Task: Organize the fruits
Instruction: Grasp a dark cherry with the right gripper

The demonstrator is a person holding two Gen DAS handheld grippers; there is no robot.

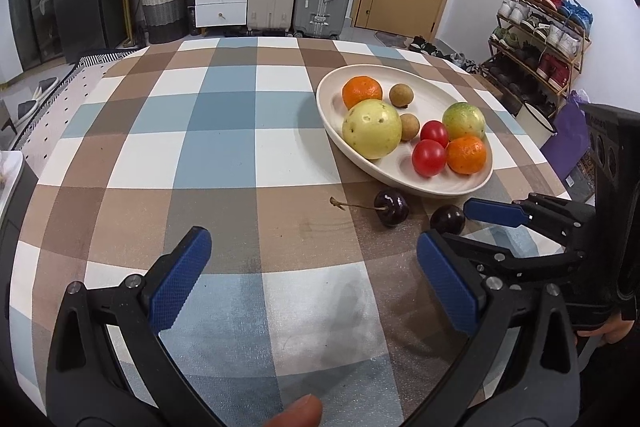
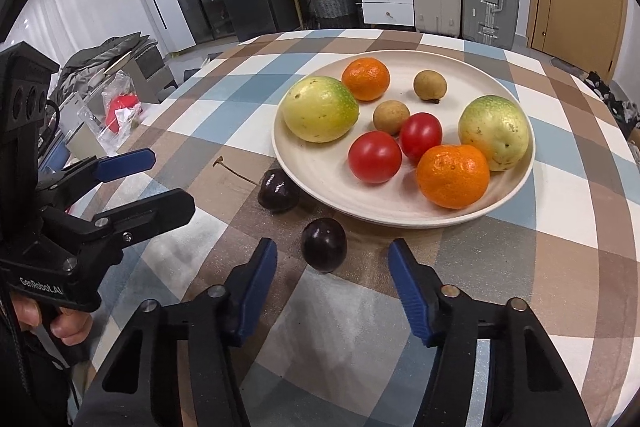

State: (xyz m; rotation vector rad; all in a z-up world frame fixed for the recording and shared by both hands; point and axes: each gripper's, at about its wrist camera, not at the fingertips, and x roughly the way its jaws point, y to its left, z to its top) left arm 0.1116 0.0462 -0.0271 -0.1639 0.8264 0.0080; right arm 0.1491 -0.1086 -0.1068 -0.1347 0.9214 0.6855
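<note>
Two cherries (image 2: 323, 245) on checked desk (image 2: 540, 227) just beside plate (image 2: 320, 171) of fruit, right tool (image 2: 332, 267) part open around nearer cherry, pads seemingly not touching, left tool (image 1: 312, 255) wide open, empty.

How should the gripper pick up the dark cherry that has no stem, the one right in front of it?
Grip the stemless cherry across its round middle, coming from the near side and above with the right gripper, one jaw on each side. It is smooth and round, so squeeze gently at the widest part. The plate blocks the far side.
</note>
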